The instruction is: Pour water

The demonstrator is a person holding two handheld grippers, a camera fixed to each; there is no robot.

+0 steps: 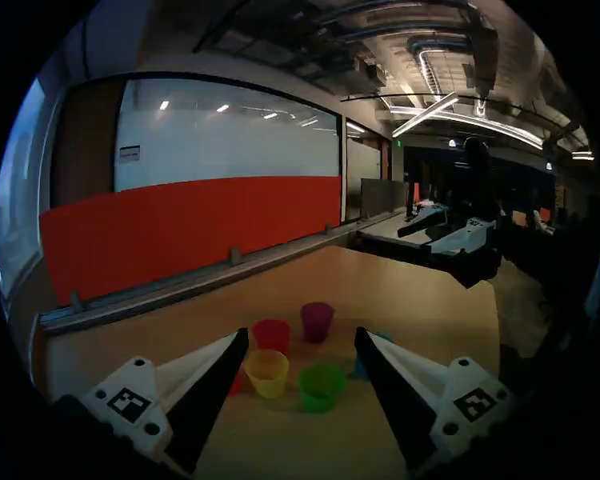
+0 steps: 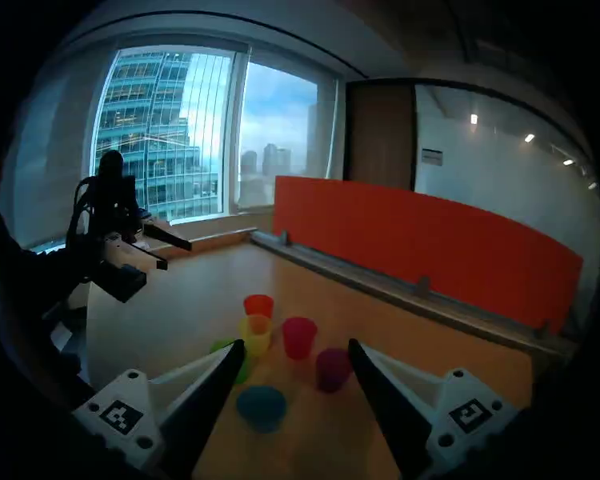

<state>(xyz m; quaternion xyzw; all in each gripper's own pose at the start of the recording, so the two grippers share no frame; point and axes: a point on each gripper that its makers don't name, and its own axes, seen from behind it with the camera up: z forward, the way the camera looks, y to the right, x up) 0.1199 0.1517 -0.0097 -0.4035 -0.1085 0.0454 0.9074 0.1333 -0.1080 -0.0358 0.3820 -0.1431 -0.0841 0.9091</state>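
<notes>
Plastic cups stood clustered on the wooden table [image 1: 412, 296]: a red cup [image 1: 270, 334], purple cup [image 1: 317, 320], yellow cup [image 1: 266, 373], green cup [image 1: 322, 387], blue cup [image 2: 261, 406] and orange cup [image 2: 258, 305]. Whether any held water could not be told. The left gripper [image 1: 300, 336] and right gripper [image 2: 294, 346] hovered with jaws spread wide, holding nothing, the cups just ahead. An orange partition [image 1: 180, 224] ran along the table's far edge.

Cups grouped on table
The cups [image 1: 271, 334] stand close together on the table [image 1: 412, 296]. A partition [image 1: 188, 232] runs along the table's far edge behind them. A window [image 2: 164, 136] lies beyond the table's end.
</notes>
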